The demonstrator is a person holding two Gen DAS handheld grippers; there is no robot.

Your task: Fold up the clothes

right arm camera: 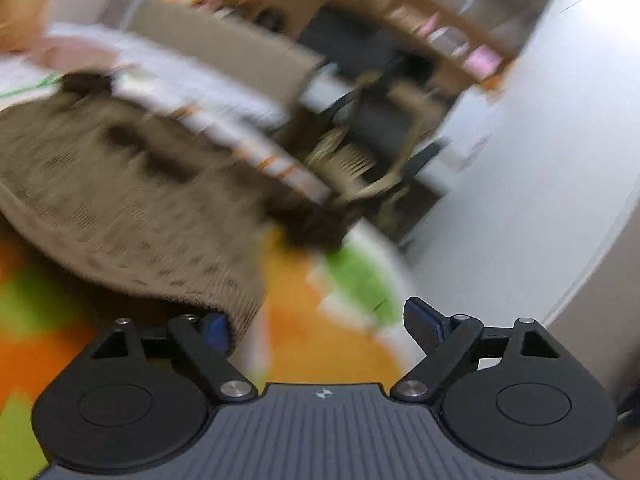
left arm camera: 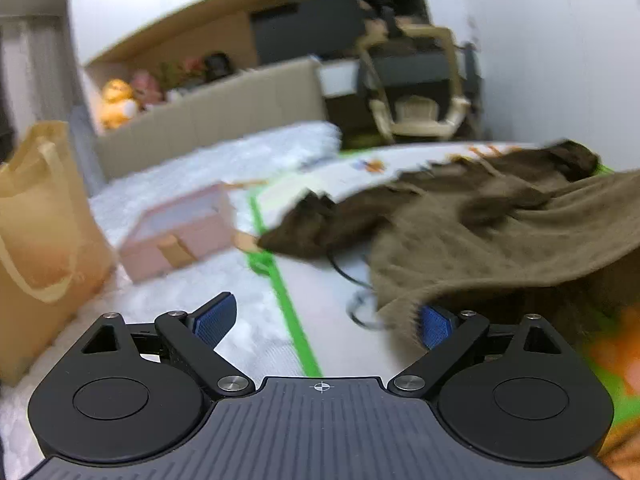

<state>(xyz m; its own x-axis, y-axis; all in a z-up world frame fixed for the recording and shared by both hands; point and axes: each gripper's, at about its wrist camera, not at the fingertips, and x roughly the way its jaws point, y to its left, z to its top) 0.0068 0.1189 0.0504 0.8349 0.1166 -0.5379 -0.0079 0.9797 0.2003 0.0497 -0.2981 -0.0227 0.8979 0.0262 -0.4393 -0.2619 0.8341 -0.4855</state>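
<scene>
The brown sweater [left arm camera: 500,232] is knitted and fuzzy, with small dark flecks in the wool and a ribbed hem. It lies bunched up on a bed, partly on a play mat [left arm camera: 612,356] with bright orange and green patches, and partly on a soft white quilted cover [left arm camera: 192,292]. A darker brown part of it is crumpled at about 12 o'clock from the left gripper. The near edge of the sweater is lifted off the mat and hangs in a curve.

The left gripper [left arm camera: 324,324] is black plastic with blue ridged pads. Its jaws stand wide apart — the ribbed hem drapes over the pad at 3 o'clock, but nothing is pinched between the two pads.

The right gripper [right arm camera: 320,328] looks the same, and its jaws are spread wide too. The sweater's hem lies against its pad at 9 o'clock, and the other pad is bare. This view is very blurred.

A thin green strip [left arm camera: 288,304] runs along the mat's edge. A black cord [left arm camera: 352,292] curls on the cover just beside the sweater. At 10 o'clock sits a pink box [left arm camera: 180,236], open on top, and at 9 o'clock stands a tan paper bag [left arm camera: 44,232]. Between the box and the sweater the white cover is open — flat and soft. A white wall [right arm camera: 520,200] stands just past the bed's far edge.
</scene>
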